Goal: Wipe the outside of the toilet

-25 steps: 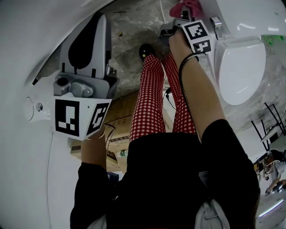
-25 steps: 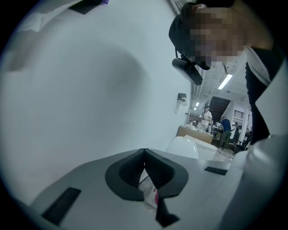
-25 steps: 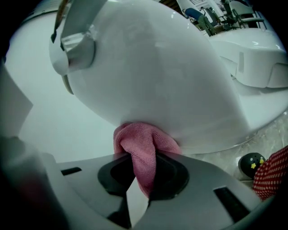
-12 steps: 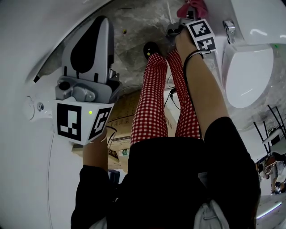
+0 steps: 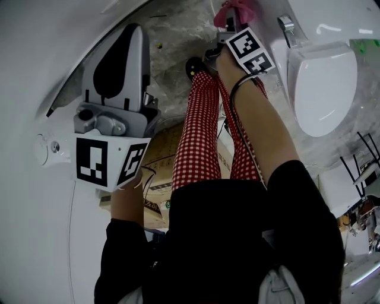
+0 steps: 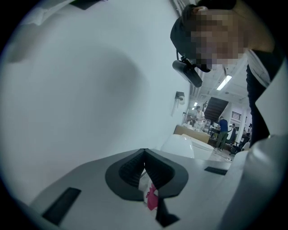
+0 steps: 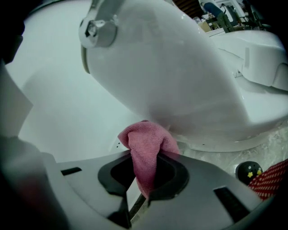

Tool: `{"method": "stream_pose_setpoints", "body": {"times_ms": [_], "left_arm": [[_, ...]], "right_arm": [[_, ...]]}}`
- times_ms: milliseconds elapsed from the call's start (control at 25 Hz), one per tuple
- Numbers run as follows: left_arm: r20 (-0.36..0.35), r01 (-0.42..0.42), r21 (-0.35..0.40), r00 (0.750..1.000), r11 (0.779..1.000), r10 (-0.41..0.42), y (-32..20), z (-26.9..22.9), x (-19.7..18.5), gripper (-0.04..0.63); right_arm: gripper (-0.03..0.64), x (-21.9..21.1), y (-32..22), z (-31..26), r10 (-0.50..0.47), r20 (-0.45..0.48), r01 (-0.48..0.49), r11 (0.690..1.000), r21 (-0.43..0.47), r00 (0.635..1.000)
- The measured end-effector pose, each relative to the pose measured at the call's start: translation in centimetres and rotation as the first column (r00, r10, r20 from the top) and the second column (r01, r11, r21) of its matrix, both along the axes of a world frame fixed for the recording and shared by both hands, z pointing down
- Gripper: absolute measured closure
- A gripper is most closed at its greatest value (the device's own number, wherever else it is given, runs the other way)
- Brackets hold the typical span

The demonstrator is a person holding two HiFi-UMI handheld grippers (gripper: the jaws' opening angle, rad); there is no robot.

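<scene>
Plain white wall (image 6: pixel 90 90), mottled grey stone floor (image 5: pixel 172 35), cardboard box (image 5: pixel 161 153), ceiling striplight (image 6: pixel 223 82).

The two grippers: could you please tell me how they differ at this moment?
The right gripper is shut on a pink cloth at the toilet; the left gripper is shut on a small white-and-pink scrap, kind unclear. The right faces the toilet, the left a blank white surface. Both carry marker cubes.

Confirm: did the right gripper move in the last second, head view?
Yes. The right gripper with its pink cloth has shifted left in the head view, away from the chrome flush handle.
</scene>
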State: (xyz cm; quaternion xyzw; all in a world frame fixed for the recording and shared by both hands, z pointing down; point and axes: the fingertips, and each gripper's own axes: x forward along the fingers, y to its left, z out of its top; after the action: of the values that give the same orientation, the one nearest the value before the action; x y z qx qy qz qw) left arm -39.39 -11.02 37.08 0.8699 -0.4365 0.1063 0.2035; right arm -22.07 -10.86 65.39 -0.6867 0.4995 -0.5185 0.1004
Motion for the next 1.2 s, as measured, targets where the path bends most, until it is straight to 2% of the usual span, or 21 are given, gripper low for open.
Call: {"method": "stream_pose_setpoints", "body": {"times_ms": [120,240,480,720,920,1040,1200], "left_arm": [[0.0,-0.025,0.005,1.0,1.0,0.025,0.2,-0.7,0.9,0.589],[-0.006,-0.029,0.009,1.0,1.0,0.029,0.2,-1.4,1.6,0.589],[-0.046,-0.022,0.027,0.999,0.999,0.023,-0.2,-2.6,2.9,0.589],[-0.059,-0.063,0.044,0.996,0.997,0.065,-0.1,-3.6,4.9,0.589],[-0.034,-0.086,0.036,0.996,0.996,0.087,0.2,-3.4,6.0,0.589],[-0.062,-0.081,0.022,0.995,0.996,0.083,0.0,-3.2,6.3,0.589],[-0.069,-0.092,0.023,0.993,0.995,0.094,-0.1,-3.0,6.9,0.589]], "right_arm": [[0.545,-1.4,0.2,-2.8,-0.09,-0.018,0.091,0.994,0.061,0.996],[0.545,-2.0,0.1,-6.1,-0.175,-0.054,0.181,0.973,0.146,0.983],[0.543,0.1,-0.3,-10.8,-0.22,-0.157,0.254,0.935,0.249,0.963],[0.543,2.6,-0.5,-11.8,-0.163,-0.167,0.204,0.942,0.268,0.972],[0.543,3.9,0.5,-10.4,-0.138,-0.153,0.171,0.96,0.222,0.978],[0.545,4.8,1.0,-9.5,-0.105,-0.138,0.131,0.971,0.198,0.985],[0.543,5.1,1.4,-9.5,-0.118,-0.155,0.148,0.969,0.198,0.981]]}}
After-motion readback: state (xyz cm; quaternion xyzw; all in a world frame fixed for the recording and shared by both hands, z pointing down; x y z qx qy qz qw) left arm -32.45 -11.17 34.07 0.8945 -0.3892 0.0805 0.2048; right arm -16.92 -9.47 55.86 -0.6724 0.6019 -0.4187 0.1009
